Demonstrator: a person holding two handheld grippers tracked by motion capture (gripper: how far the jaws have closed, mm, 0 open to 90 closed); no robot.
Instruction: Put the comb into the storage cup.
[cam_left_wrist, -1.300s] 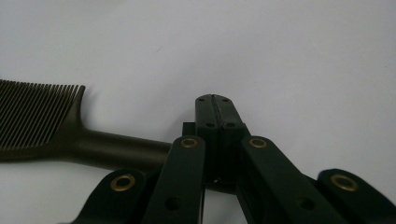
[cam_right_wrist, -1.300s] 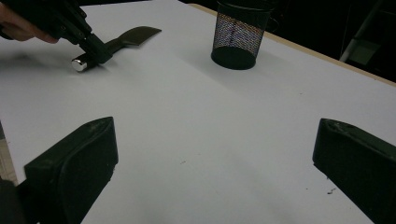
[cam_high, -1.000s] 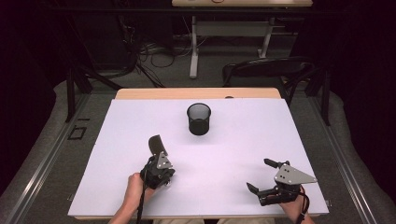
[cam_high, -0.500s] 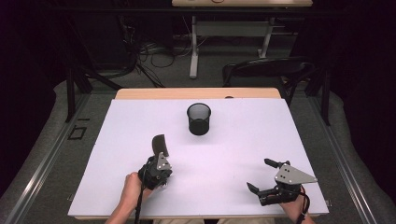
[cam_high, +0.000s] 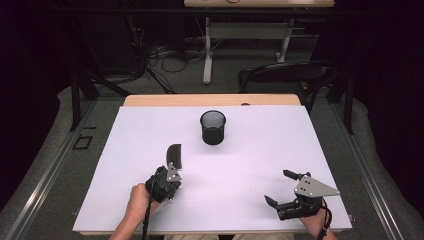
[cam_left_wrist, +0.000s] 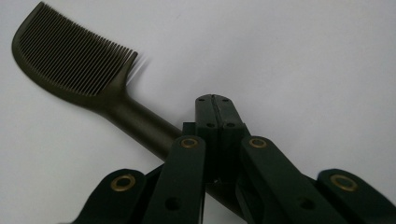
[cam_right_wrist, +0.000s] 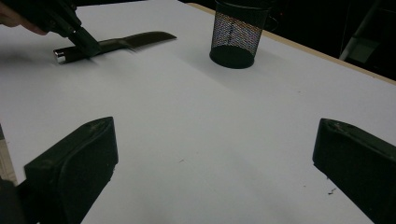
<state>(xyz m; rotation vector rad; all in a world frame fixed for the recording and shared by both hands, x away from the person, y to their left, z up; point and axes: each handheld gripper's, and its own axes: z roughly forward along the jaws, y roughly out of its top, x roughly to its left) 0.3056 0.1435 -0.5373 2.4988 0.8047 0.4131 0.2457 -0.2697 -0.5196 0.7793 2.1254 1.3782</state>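
The left gripper (cam_high: 169, 176) has its jaws closed tight on the handle of a dark comb (cam_left_wrist: 77, 63), gripping near the handle's butt end so that the toothed head sticks out ahead of the jaws, pointing away from the person. From above, the comb's head (cam_high: 174, 155) lies low over the white tabletop (cam_high: 260, 150), whether resting on it or just clear I cannot tell, and its long axis runs roughly toward the far edge. The black mesh cup (cam_high: 213, 128) stands upright farther off and a little to the right of that line (so the comb does not yet point straight at it). My guess is the comb is meant for the cup; if so, the hand must carry it forward and rightward, then tip it upright to clear the rim. The right gripper (cam_high: 286, 189) sits near the front right corner, jaws spread wide and holding nothing, well apart from both comb and cup; the left is plainly the nearer one.
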